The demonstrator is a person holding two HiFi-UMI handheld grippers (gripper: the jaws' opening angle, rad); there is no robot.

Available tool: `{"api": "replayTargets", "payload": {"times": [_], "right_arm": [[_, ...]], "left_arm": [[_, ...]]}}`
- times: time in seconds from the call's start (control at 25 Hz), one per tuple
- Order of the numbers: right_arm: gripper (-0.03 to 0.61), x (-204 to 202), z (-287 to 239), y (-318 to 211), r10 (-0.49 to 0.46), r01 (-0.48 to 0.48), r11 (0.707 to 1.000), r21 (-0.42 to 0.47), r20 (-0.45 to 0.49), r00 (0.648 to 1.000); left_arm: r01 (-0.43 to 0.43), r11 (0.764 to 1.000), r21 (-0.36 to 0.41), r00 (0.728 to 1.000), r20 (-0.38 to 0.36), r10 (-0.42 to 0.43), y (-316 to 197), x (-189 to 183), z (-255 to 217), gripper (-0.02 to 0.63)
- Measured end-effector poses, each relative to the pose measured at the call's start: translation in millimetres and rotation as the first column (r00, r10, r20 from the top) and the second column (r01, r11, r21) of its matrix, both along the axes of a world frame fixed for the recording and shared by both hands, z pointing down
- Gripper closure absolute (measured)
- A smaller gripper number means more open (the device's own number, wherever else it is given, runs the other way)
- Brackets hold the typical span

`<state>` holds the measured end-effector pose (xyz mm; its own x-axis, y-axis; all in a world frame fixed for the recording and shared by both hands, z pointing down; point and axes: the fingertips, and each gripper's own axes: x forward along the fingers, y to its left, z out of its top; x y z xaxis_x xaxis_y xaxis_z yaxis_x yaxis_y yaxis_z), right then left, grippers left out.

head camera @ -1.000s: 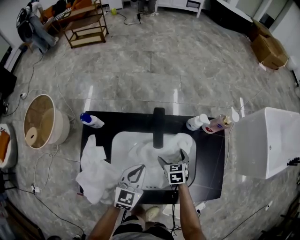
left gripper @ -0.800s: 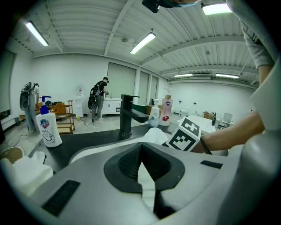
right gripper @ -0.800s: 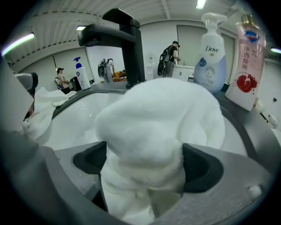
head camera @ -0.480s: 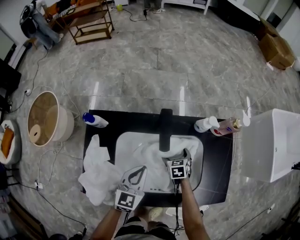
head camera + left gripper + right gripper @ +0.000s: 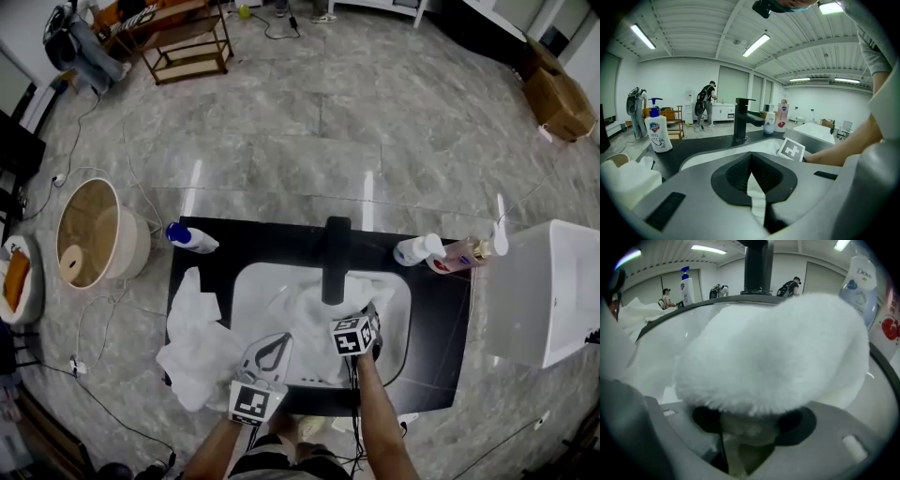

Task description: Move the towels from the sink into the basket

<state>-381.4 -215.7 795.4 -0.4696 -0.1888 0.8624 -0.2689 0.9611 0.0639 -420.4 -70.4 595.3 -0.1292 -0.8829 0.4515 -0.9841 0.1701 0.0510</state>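
Note:
A heap of white towels [image 5: 314,314] lies in the white sink [image 5: 246,286], below the black faucet [image 5: 335,258]. My right gripper [image 5: 364,319] dips into the basin at the heap's right side. Its jaws are closing, and a fluffy white towel [image 5: 773,352] bulges between them and fills most of the right gripper view. My left gripper [image 5: 272,349] hovers at the sink's front rim, shut with nothing in it [image 5: 751,164]. The round wicker basket [image 5: 94,234] stands on the floor to the left of the counter.
More white towels [image 5: 192,337] are piled on the black counter's left end. A blue-capped bottle [image 5: 187,239] stands at the back left, a white bottle [image 5: 412,248] and a pink bottle [image 5: 459,253] at the back right. A white tub [image 5: 544,291] stands right of the counter.
My right gripper has tipped down into the towel heap and its jaws have closed in on the towel. The left gripper has hardly moved.

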Motion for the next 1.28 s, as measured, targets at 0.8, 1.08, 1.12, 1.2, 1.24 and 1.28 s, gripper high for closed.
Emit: {"api": "replayTargets", "payload": {"times": [0.8, 1.08, 1.12, 1.2, 1.24, 1.28], "right_arm": [[0.424, -1.2, -86.8, 8.0, 0.089, -0.08, 0.996, -0.043, 0.269, 0.959], [0.425, 17.3, -139.4, 10.0, 0.133, -0.136, 0.991, -0.016, 0.35, 0.927], [0.425, 20.8, -147.8, 10.1, 0.137, -0.143, 0.99, -0.009, 0.362, 0.922], [0.425, 28.2, -165.7, 9.6, 0.147, -0.162, 0.987, 0.004, 0.388, 0.91], [0.425, 32.4, -175.6, 8.7, 0.154, -0.173, 0.985, 0.012, 0.402, 0.903], [0.425, 37.1, -186.1, 7.4, 0.161, -0.186, 0.982, 0.02, 0.415, 0.895]], "left_arm": [[-0.029, 0.998, 0.054, 0.998, 0.048, 0.027, -4.4, 2.3, -43.5, 0.604], [-0.063, 0.994, 0.09, 0.995, 0.083, 0.056, -7.2, 13.6, -76.6, 0.604], [-0.07, 0.993, 0.095, 0.994, 0.088, 0.062, -8.2, 16.0, -81.2, 0.604], [-0.091, 0.99, 0.106, 0.992, 0.1, 0.08, -11.1, 21.7, -90.8, 0.604], [-0.104, 0.988, 0.112, 0.99, 0.107, 0.092, -13.1, 24.9, -96.5, 0.604], [-0.117, 0.986, 0.118, 0.988, 0.115, 0.103, -15.3, 28.5, -102.9, 0.604]]}}
